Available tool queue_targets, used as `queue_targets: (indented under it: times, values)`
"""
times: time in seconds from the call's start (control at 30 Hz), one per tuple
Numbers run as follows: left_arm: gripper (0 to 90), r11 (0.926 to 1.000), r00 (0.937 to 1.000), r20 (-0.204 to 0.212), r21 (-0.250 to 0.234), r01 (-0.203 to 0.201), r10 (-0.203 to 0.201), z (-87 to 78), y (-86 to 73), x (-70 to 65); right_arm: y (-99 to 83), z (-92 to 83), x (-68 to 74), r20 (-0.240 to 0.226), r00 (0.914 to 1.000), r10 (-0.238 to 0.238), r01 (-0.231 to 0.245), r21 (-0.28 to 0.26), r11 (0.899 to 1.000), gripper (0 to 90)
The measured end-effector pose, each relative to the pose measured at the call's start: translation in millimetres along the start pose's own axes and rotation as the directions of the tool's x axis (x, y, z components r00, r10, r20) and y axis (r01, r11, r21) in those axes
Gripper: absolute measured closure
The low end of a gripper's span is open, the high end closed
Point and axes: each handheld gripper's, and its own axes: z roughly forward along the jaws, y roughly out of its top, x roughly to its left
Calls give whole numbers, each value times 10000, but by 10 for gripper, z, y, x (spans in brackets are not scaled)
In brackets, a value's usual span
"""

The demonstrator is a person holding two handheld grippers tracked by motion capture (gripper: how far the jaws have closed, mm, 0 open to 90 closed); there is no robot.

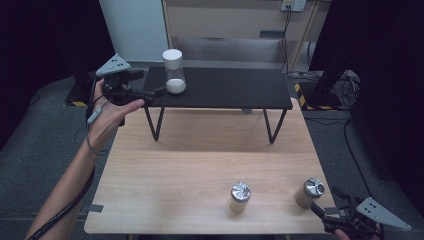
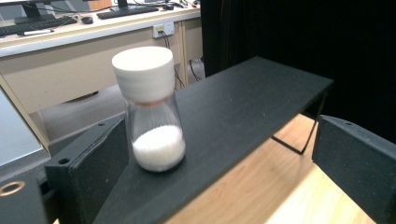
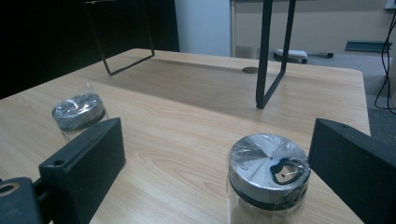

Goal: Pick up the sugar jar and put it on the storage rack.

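Observation:
A clear jar (image 1: 174, 72) with a white lid and white powder in its bottom stands upright at the left end of a black raised shelf (image 1: 230, 87). My left gripper (image 1: 150, 83) is open just left of it. In the left gripper view the jar (image 2: 152, 112) stands close to the left jaw, with a wide gap to the right jaw. Two silver-lidded jars stand near the table's front edge: one (image 1: 240, 196) in the middle, one (image 1: 310, 192) at the right. My right gripper (image 1: 327, 200) is open by the right jar (image 3: 268, 182), which stands between its jaws, untouched.
The shelf rests on thin black metal legs (image 3: 266, 56) over the back of the wooden table (image 1: 200, 165). The other silver-lidded jar (image 3: 79, 114) stands beyond the left jaw in the right gripper view. A desk and cables lie behind the table.

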Motion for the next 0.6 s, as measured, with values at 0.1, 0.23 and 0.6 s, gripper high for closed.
queue_targets:
  times: [0.1,0.23,0.6]
  values:
    - [28,10000,9999,118,-5,-78,78,-79,-103,-18,4,1,4,-10,10000,-7,7,14,10000,45]
    - [28,9997,9994,315,-213,-107,113,-165,-251,-39,4,-1,9,2,10000,-17,17,-3,10000,45]
    - [26,9965,9937,1105,-831,-93,185,-330,-697,-58,9,1,19,23,10000,-44,44,12,10000,45]
